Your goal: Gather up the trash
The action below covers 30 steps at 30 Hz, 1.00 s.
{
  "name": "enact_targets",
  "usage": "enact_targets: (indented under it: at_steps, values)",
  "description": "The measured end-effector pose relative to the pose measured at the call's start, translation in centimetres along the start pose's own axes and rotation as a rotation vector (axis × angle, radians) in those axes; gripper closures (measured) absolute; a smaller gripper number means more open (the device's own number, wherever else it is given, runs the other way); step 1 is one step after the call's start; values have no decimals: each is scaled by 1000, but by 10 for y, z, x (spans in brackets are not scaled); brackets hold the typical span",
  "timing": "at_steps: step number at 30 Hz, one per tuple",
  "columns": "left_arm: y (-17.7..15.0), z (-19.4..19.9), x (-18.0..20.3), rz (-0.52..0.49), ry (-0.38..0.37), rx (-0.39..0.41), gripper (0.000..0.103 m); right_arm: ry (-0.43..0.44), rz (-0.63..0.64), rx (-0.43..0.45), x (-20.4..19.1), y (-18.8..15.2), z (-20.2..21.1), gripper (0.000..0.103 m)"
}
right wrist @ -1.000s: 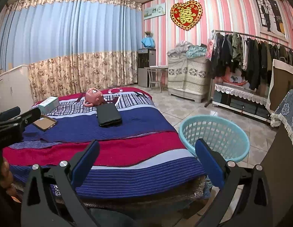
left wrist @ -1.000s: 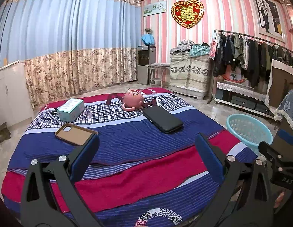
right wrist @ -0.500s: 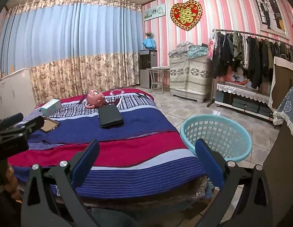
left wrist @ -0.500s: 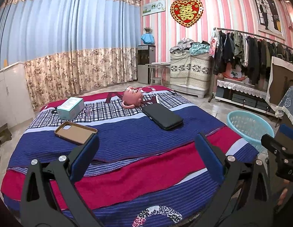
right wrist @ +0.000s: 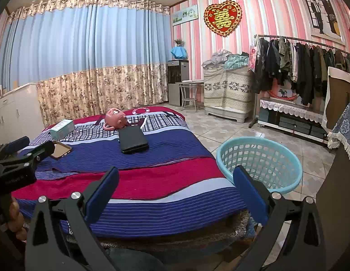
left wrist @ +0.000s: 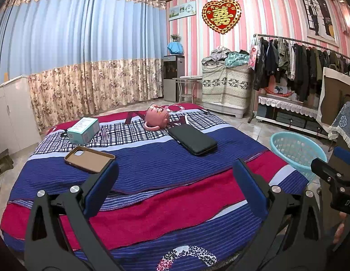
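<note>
On the striped bed (left wrist: 152, 167) lie a brown phone case (left wrist: 89, 158), a teal-and-white box (left wrist: 84, 130), a tipped pink mug (left wrist: 156, 117) and a black case (left wrist: 192, 140). The same phone case (right wrist: 61, 150), box (right wrist: 62, 129), mug (right wrist: 115, 118) and black case (right wrist: 132, 139) show in the right wrist view. A teal plastic basket (right wrist: 260, 162) stands on the floor right of the bed. My left gripper (left wrist: 173, 188) hangs open over the bed's near part, holding nothing. My right gripper (right wrist: 173, 192) is open and empty near the bed's front right corner, beside the basket.
A clothes rack (left wrist: 299, 67) with dark garments lines the right wall above a low shelf (right wrist: 292, 117). A covered chest (left wrist: 224, 88), small table (right wrist: 190, 90) and water dispenser (left wrist: 172, 79) stand at the back. White cabinets (left wrist: 10, 117) sit left. Tiled floor (right wrist: 220, 131) lies between bed and rack.
Both grippers stayed open and empty. The views drifted slightly: the bed items and the basket shifted a little in frame as both hands moved.
</note>
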State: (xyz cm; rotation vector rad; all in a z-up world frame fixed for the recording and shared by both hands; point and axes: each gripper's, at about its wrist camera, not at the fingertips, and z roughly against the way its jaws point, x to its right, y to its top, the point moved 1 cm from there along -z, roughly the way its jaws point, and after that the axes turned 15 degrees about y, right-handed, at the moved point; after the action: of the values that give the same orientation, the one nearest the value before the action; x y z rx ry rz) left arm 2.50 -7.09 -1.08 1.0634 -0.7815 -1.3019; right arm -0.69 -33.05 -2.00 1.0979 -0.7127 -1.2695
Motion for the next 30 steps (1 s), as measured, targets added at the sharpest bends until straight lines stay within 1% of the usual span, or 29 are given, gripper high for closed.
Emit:
enact_targets:
  at_steps: [30]
  values:
    - [-3,1,2,-6,-11,3,5,1,18,8,0,1,1,5]
